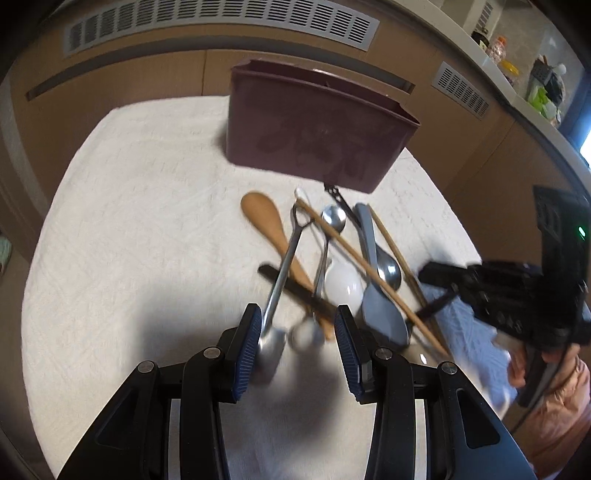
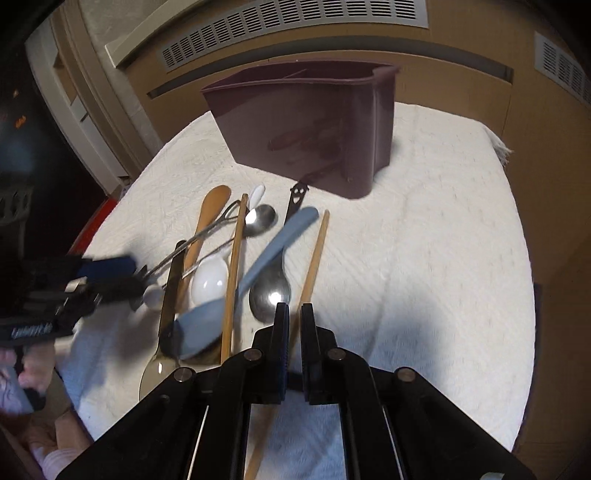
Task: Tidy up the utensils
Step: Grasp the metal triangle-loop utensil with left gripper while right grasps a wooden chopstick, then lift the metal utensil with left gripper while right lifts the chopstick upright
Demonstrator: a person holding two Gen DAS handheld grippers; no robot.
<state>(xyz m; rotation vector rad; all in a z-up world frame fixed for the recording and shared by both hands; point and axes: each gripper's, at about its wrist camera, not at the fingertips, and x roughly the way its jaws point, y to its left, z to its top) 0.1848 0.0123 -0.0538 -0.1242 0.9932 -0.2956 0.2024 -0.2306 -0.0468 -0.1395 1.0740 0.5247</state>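
A maroon utensil holder [image 1: 314,140] [image 2: 306,122] stands at the far side of a white towel [image 1: 147,221]. In front of it lies a pile: wooden spoon [image 1: 264,218], white spoon [image 1: 343,286], blue-grey paddle [image 2: 273,243], steel spoons, two chopsticks. My left gripper [image 1: 298,325] is open low over the pile; the blurred bowl of a long steel spoon [image 1: 271,343] lies against its left pad. My right gripper [image 2: 294,310] is shut on the right-hand chopstick [image 2: 316,258], which runs between its pads and lies on the towel.
Brown cabinet fronts with vent grilles [image 2: 295,22] rise behind the towel. A person's hand [image 1: 554,369] holds the right gripper at the towel's right side. A black handle with a smiley cut-out [image 2: 295,199] lies near the holder. Bare towel spreads left of the pile.
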